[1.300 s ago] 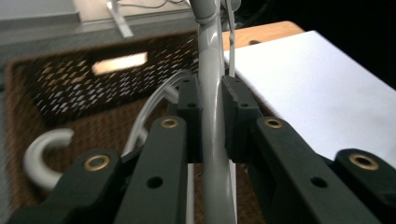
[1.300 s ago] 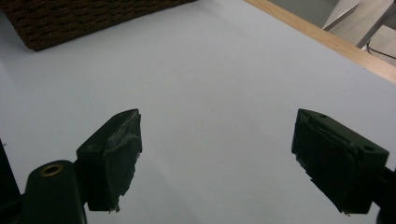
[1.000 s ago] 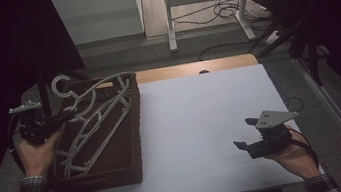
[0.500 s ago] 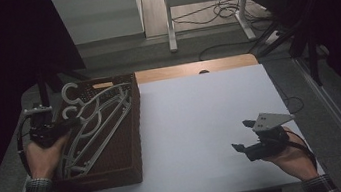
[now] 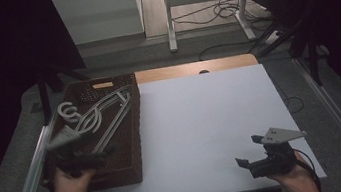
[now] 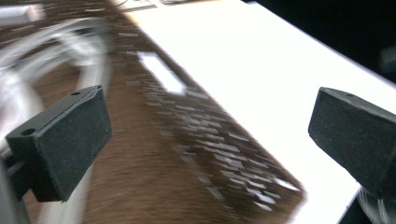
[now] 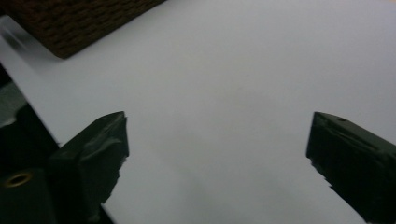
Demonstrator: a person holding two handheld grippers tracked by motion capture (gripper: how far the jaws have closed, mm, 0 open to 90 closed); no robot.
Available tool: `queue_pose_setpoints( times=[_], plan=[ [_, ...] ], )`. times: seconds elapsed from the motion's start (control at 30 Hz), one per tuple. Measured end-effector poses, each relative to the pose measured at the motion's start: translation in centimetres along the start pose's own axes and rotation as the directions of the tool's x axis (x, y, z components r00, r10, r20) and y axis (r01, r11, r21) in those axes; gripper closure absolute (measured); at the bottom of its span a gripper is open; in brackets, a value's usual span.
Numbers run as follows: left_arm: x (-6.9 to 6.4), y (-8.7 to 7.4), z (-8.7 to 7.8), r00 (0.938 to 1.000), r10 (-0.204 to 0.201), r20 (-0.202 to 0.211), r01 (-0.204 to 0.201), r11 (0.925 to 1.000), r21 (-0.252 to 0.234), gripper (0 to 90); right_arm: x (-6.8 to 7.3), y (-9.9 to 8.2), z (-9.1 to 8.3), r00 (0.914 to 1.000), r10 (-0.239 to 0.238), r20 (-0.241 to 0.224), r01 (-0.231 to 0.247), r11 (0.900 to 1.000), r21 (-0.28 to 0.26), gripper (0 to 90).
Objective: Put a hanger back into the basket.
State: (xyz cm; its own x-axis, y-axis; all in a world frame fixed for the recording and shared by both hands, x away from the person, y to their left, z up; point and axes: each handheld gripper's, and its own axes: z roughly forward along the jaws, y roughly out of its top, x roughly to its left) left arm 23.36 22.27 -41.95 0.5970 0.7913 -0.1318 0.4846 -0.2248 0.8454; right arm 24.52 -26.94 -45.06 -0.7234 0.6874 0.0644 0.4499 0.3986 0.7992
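Basket sits on table, left edge. Hangers lie inside basket. Left gripper over basket's near end; right gripper at table's near right corner.

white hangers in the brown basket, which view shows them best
The high view: the white hangers lie whole and fairly sharp in the brown basket, hooks toward its far left corner. The left gripper view catches them as a blurred pale curve at top left. The right gripper view has just a basket corner.
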Motion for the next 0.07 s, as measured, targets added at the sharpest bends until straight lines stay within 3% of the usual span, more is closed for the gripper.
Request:
queue_pose_setpoints(
  times=[0.03,0.07],
  plan=[
    [-1.34,-0.19,0.31,0.9998,0.022,0.0,-0.022,0.9998,-0.003,0.0,0.37,-0.31,-0.08,1.0,0.002,0.01,-0.002,1.0,0.0,1.7],
    [-2.31,-0.37,0.63,0.9985,0.038,0.039,-0.038,0.9992,-0.008,0.0,0.71,-0.56,-0.13,0.9995,-0.015,0.027,0.015,0.9999,0.008,0.9]
  ],
)
